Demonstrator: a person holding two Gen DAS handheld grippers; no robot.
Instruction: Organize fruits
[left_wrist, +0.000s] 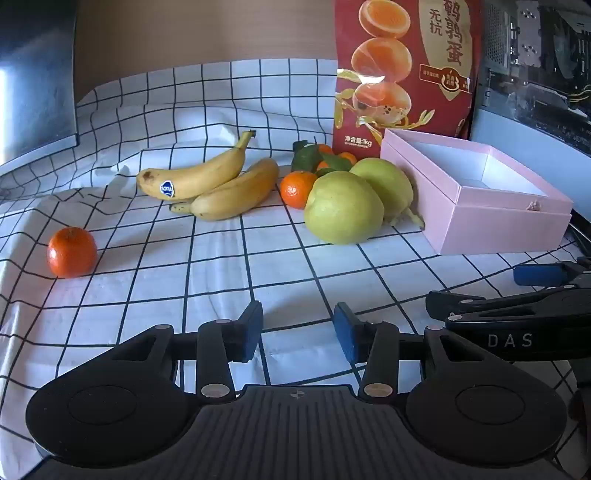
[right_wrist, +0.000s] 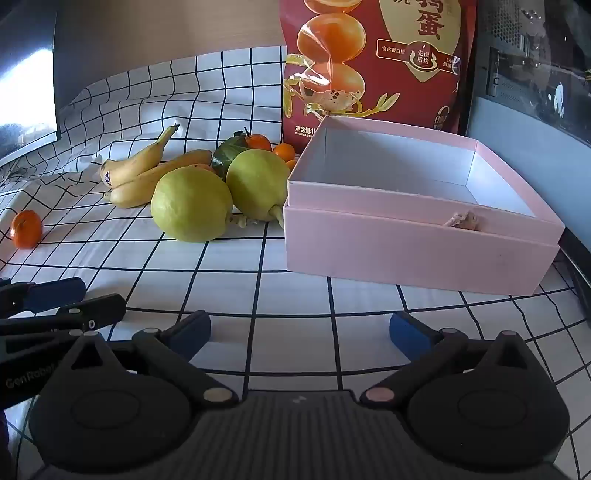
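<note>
Two low, down-tilted views, shared fruit (left_wrist: 343, 212)

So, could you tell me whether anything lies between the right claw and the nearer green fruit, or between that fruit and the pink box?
Nothing visible does. Only bare checked cloth separates the open right claw from the nearer green fruit. The second green fruit sits beside the pink box, so a lift over the open rim looks clear.

Checked cloth (left_wrist: 221, 280); tan wall (left_wrist: 207, 29); monitor (left_wrist: 37, 85).
</note>
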